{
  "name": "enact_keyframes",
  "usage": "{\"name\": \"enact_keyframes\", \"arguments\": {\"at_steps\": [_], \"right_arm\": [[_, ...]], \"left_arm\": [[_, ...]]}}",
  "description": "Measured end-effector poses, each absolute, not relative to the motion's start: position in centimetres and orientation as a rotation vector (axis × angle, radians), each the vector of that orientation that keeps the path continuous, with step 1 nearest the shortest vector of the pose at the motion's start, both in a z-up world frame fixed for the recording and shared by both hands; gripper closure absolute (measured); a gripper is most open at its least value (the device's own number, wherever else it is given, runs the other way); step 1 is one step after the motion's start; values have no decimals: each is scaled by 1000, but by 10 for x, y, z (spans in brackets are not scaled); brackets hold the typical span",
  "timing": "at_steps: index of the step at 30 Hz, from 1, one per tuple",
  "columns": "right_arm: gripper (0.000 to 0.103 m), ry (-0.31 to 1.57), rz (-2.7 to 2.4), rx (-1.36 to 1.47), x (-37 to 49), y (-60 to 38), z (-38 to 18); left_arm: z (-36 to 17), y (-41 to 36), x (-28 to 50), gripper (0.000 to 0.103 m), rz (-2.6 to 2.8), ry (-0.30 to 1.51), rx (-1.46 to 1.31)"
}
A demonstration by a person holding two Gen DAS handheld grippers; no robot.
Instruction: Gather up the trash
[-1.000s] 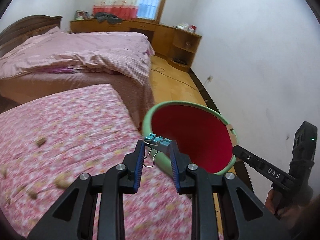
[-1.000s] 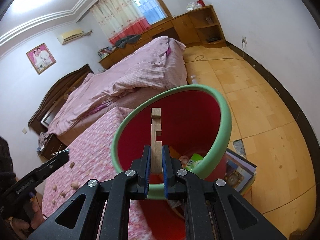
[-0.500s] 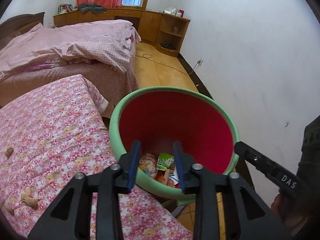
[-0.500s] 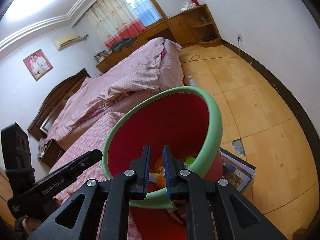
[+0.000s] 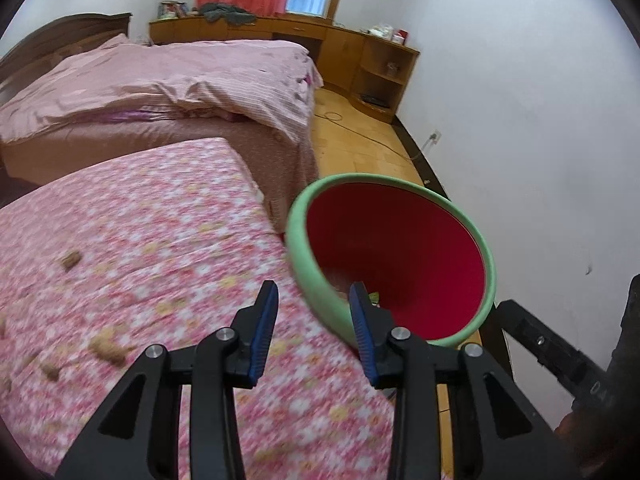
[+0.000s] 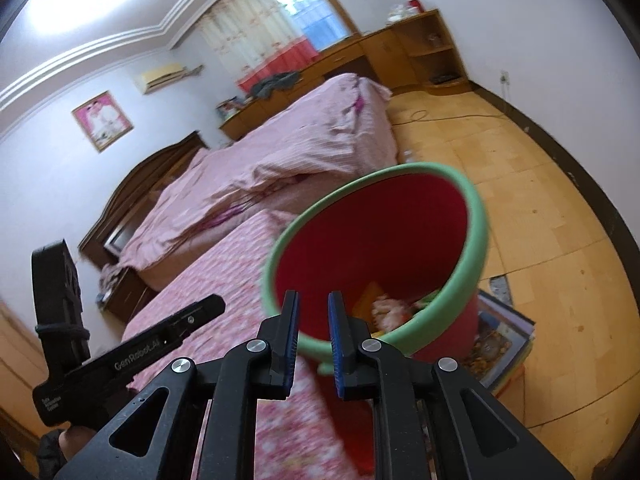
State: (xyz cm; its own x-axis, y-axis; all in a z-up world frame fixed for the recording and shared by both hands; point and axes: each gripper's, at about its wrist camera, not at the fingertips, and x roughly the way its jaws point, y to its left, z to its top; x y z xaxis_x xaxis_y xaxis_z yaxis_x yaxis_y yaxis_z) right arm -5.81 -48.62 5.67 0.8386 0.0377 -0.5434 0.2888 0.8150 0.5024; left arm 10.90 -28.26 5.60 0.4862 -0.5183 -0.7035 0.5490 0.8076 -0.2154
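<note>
A red trash bin with a green rim stands beside the pink floral tabletop; it also shows in the right wrist view, with wrappers inside. Several brown peanut shells lie on the cloth. My left gripper is open and empty, over the table edge near the bin's rim. My right gripper is open and empty, just short of the bin's rim. Each gripper's body shows in the other's view.
A bed with a pink quilt lies behind the table. Wooden cabinets line the far wall. A stack of books sits on the wooden floor by the bin. A white wall is on the right.
The left gripper dropped its binder clip and the right its wooden piece into the bin. Both have since opened wider and drawn back left toward the table.
</note>
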Motion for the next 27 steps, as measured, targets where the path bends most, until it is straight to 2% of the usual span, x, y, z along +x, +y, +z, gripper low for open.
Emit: {"name": "enact_keyframes", "arguments": {"at_steps": [16, 19, 21, 27], "right_arm": [[85, 619, 55, 508, -68, -393, 77], [78, 622, 83, 468, -71, -369, 85], [66, 620, 92, 443, -73, -355, 89], [63, 601, 143, 366, -79, -317, 101]], "left_arm": [[91, -155, 62, 66, -441, 764, -63], [97, -127, 51, 66, -393, 741, -95], [99, -107, 43, 66, -358, 729, -109], [105, -60, 18, 65, -281, 696, -142]]}}
